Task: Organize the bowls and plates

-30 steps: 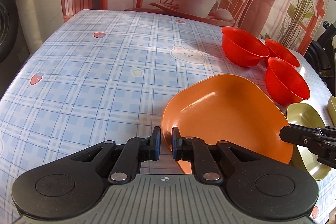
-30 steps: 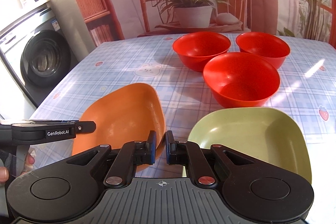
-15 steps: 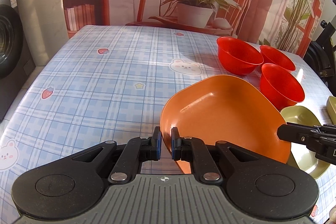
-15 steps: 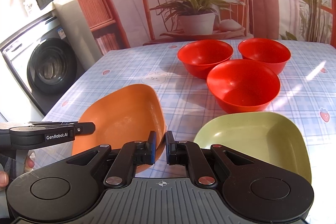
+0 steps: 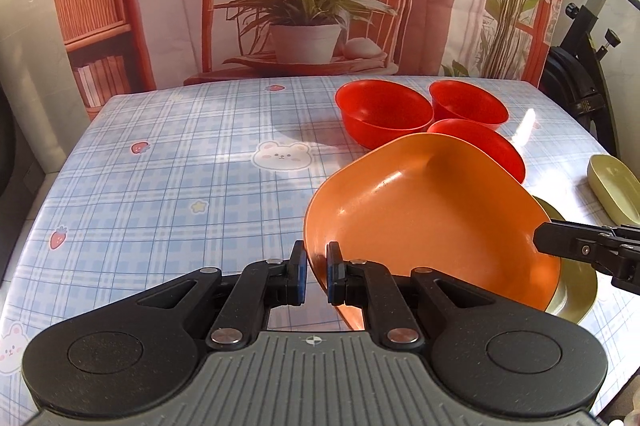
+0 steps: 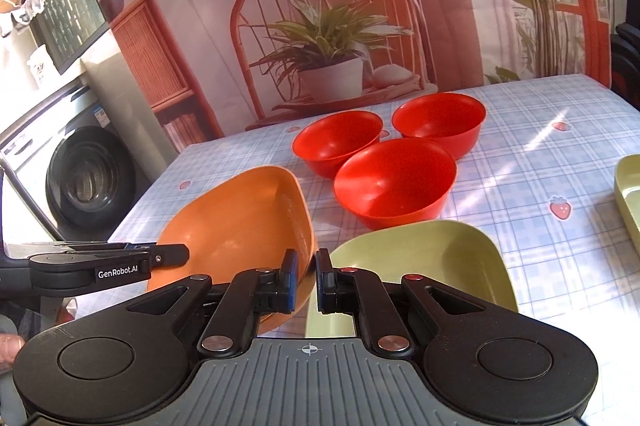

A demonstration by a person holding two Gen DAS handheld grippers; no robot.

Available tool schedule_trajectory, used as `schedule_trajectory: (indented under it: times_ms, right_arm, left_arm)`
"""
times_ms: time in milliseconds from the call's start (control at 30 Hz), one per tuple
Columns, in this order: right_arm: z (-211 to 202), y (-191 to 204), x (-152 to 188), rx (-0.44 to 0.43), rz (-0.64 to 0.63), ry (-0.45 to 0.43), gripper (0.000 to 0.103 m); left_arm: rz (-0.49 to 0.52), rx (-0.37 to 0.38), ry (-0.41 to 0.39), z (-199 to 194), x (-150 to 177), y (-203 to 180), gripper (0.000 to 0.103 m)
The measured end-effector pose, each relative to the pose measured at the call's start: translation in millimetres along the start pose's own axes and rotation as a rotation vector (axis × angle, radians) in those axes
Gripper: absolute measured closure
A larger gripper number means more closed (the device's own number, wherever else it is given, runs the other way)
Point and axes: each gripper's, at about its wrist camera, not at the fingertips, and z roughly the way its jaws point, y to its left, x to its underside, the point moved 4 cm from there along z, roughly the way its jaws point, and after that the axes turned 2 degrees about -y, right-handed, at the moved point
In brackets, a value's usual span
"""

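**Orange plate held by both tools above the green plate**

The left tool (image 5: pixel 316 276) has its fingers narrow and closed on the near rim of the orange plate (image 5: pixel 432 222). The right tool (image 6: pixel 306 278) also has its fingers narrow, and they grip the opposite edge of the same plate; in the left wrist view its black tip reaches the plate from the right side. The orange plate is tilted and lifted off the surface (image 5: pixel 180 178), which is covered with a blue checked cloth showing bears and strawberries.

Just beside it, and partly under its right edge, lies a green plate (image 6: pixel 432 258) flat on the surface. A second green dish (image 5: pixel 614 186) rests near the right edge, well apart. Behind the plates, three red bowls (image 6: pixel 394 180) stand close together in a group, all upright. Farther left, beyond the surface, a washing machine (image 6: pixel 80 178) is visible.
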Motion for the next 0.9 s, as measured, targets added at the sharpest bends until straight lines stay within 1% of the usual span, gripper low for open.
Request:
schedule_trajectory:
  times_ms: [367, 500, 600, 733, 900]
  right_arm:
    - [-38, -52, 15, 0.077, 0.097, -0.025, 0.094]
    - [-43, -66, 20, 0.109, 0.113, -0.018, 0.094]
    - [-46, -74, 23, 0.134, 0.124, -0.009, 0.094]
    - [-49, -84, 27, 0.152, 0.146, -0.009, 0.094]
    - [-46, -94, 31, 0.165, 0.182, -0.001, 0.094]
  left_arm:
    - [0.114, 0.106, 0.04, 13, 0, -55, 0.093]
    - [0.161, 0.114, 0.058, 23, 1, -74, 0.092]
    - [0.175, 0.132, 0.078, 29, 2, -84, 0.092]
    - [0.192, 0.157, 0.098, 40, 1, -96, 0.092]
    - [0.227, 0.157, 0.104, 52, -1, -106, 0.092]
